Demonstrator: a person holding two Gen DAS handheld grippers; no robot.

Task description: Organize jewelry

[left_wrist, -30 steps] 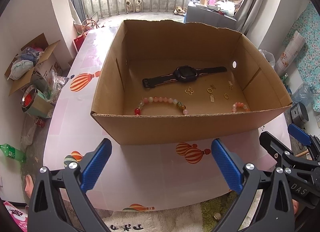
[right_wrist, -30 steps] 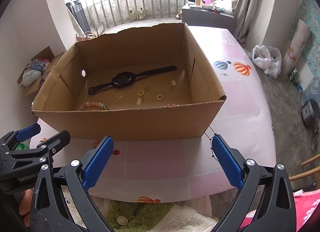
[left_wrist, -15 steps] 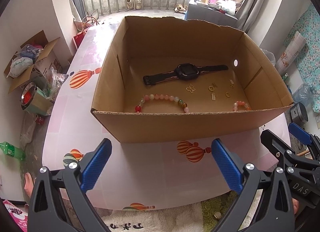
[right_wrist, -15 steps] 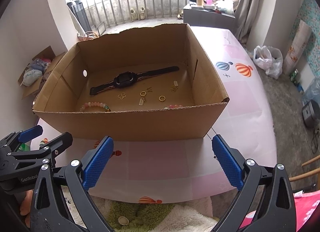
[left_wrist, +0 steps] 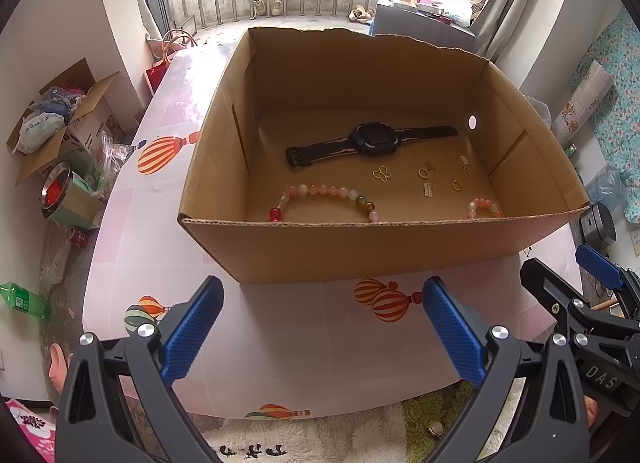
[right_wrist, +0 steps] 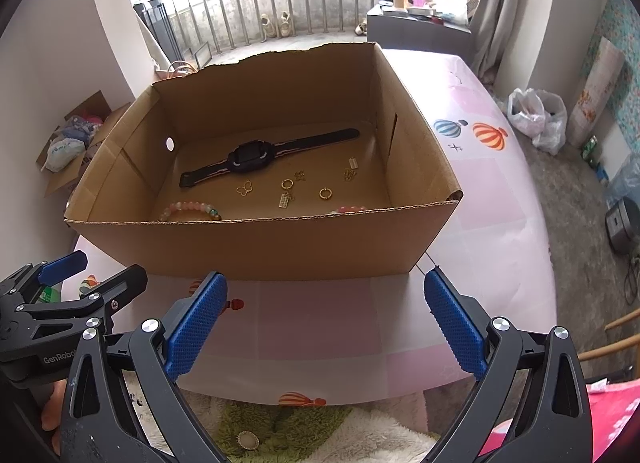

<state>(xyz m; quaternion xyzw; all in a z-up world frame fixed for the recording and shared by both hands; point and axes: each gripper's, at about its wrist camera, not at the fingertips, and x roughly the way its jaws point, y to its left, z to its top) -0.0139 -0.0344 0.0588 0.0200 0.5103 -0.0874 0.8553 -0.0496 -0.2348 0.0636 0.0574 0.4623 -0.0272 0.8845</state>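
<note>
- Left gripper [left_wrist: 320,327] and right gripper [right_wrist: 322,319]: both spread, empty, near side of box [left_wrist: 360,251].
- Watch [left_wrist: 370,141]: ahead on the box floor, long axis left–right, roughly equidistant from both.

Two markings can be read — both on gripper bodies. In the left wrist view, "DAS" stands in pale letters on the black body of the right gripper [left_wrist: 576,275] at the lower right. In the right wrist view, "GenRobo" — cut off there — stands on the left gripper [right_wrist: 102,269].
</note>
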